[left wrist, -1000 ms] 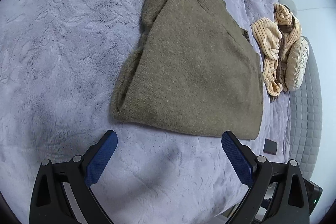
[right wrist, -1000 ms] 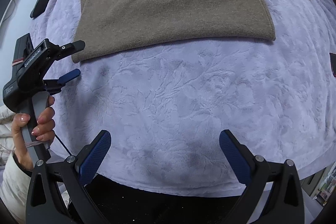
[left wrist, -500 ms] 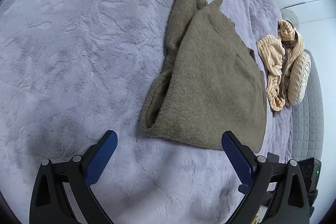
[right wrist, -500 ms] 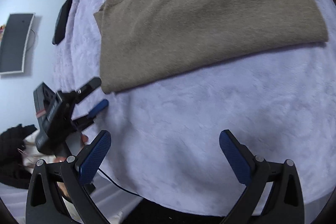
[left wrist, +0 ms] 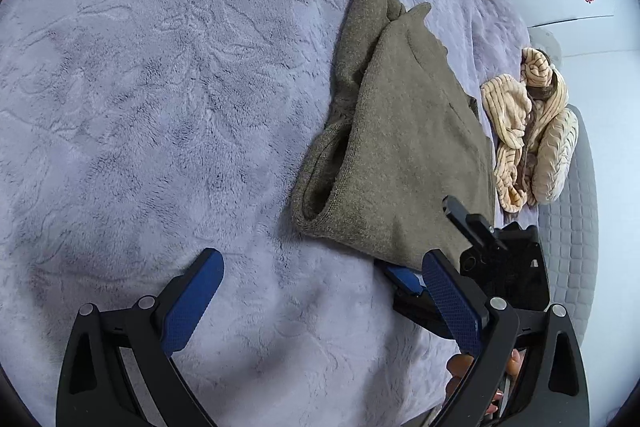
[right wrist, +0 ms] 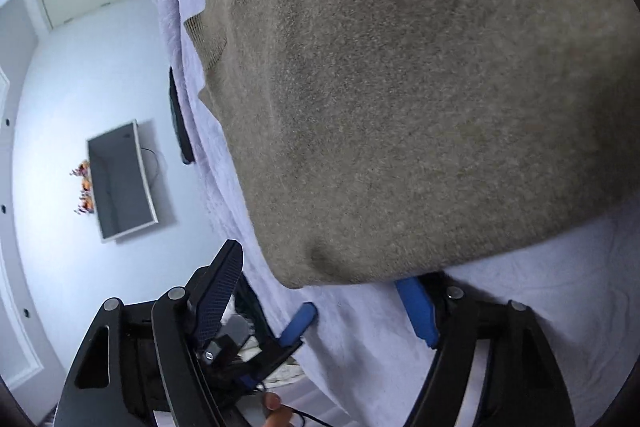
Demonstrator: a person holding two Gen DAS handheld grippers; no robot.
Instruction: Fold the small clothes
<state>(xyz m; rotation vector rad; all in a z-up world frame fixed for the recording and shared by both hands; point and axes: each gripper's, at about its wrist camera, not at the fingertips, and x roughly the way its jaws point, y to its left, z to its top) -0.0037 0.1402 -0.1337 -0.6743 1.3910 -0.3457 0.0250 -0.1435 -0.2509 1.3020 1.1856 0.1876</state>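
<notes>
A folded olive-brown knit sweater (left wrist: 404,155) lies on the lavender plush blanket (left wrist: 160,99); it fills the right wrist view (right wrist: 420,87). My left gripper (left wrist: 320,303) is open and empty, just short of the sweater's near edge. My right gripper (right wrist: 324,291) is open at the sweater's near corner: one finger (right wrist: 416,311) lies under the hem on the blanket, the other (right wrist: 220,287) stands above and beside it. In the left wrist view the right gripper (left wrist: 432,251) straddles that corner. The left gripper's blue finger (right wrist: 298,323) shows low in the right wrist view.
A cream striped garment and knitted pillow (left wrist: 532,131) lie beyond the sweater near the bed's right edge. A grey quilted mattress side (left wrist: 576,227) drops off there. A wall screen (right wrist: 120,183) and a dark flat device (right wrist: 180,123) on the bed edge appear in the right wrist view.
My right gripper has moved in to the sweater's near corner, one finger now under the hem. My left gripper has shifted left and closer to the blanket; the sweater now sits to its right.
</notes>
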